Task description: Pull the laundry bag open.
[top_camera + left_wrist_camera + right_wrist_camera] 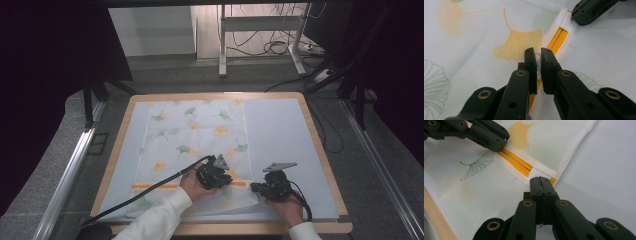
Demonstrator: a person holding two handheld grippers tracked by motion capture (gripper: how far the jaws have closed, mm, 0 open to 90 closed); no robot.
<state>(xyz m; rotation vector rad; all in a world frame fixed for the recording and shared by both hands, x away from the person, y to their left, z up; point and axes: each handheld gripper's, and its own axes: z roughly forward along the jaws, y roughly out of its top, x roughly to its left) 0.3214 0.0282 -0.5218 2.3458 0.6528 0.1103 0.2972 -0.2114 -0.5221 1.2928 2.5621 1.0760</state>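
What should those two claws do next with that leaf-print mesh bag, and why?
Probably the left claw should draw along the orange zipper, away from the right claw. Its jaws are closed on what looks like the small white zipper pull, while the right claw is clamped on the edge of the bag at the zipper's end, seemingly anchoring it.

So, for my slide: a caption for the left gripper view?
Left gripper pinching the white zip pull on a ginkgo-print mesh bag.
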